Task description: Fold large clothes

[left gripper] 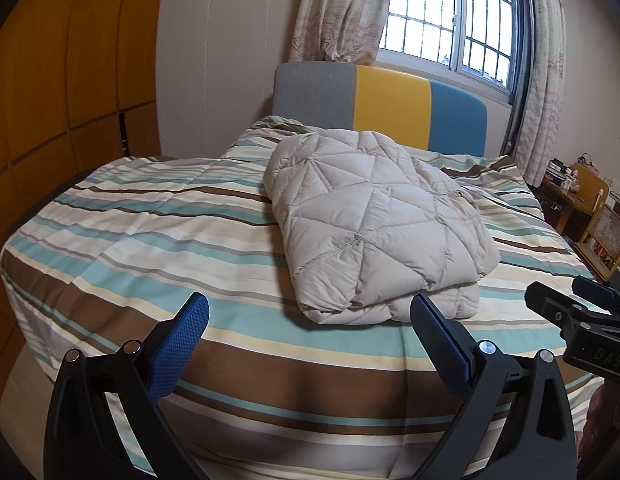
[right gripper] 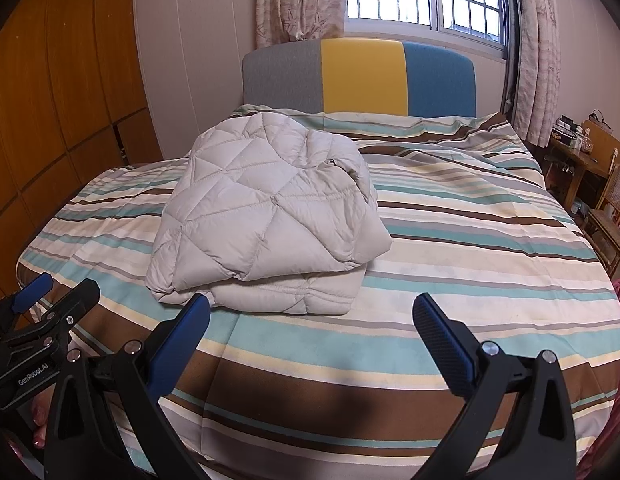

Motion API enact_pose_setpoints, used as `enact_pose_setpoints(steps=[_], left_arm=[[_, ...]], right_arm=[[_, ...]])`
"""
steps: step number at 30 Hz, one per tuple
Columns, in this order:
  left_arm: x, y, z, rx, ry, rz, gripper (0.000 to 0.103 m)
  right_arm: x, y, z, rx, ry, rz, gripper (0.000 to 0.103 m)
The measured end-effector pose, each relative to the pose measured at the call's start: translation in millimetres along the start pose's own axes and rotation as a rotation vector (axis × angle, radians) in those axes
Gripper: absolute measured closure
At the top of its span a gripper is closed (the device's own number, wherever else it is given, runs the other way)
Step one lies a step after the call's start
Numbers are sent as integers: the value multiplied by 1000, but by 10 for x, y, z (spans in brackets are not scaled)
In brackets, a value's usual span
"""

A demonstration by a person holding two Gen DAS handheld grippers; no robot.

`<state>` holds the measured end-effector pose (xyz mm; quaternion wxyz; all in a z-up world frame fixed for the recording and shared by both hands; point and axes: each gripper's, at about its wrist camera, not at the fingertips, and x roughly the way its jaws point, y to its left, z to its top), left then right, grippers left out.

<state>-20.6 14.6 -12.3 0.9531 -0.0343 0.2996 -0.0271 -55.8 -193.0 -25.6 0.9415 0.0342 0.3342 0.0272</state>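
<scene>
Bedding in stripes is spread flat; the quilted jacket lies on it at about eleven o'clock, apparently folded into a compact bundle. Folding is judged finished. Left gripper and right gripper are held wide apart, empty. Only tidying or withdrawal is called for.

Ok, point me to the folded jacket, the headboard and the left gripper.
folded jacket (right gripper: 266, 216), right wrist view, on its quilted top panel.
headboard (right gripper: 364, 76), right wrist view, on the yellow middle section.
left gripper (left gripper: 310, 312), left wrist view, midway between its open fingertips.
</scene>
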Motion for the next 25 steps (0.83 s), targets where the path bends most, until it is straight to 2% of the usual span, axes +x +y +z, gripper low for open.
enact_pose_setpoints(steps=[14,21,25], left_arm=[[32,-52,-18,15,14,3,3],[144,-32,-40,6,60,14,3],[287,47,-31,-13,100,61,3]], right_arm=[[35,-58,-15,12,18,3,2],[88,-109,-30,27,37,3,2],[192,-193,-35,50,64,3,2]])
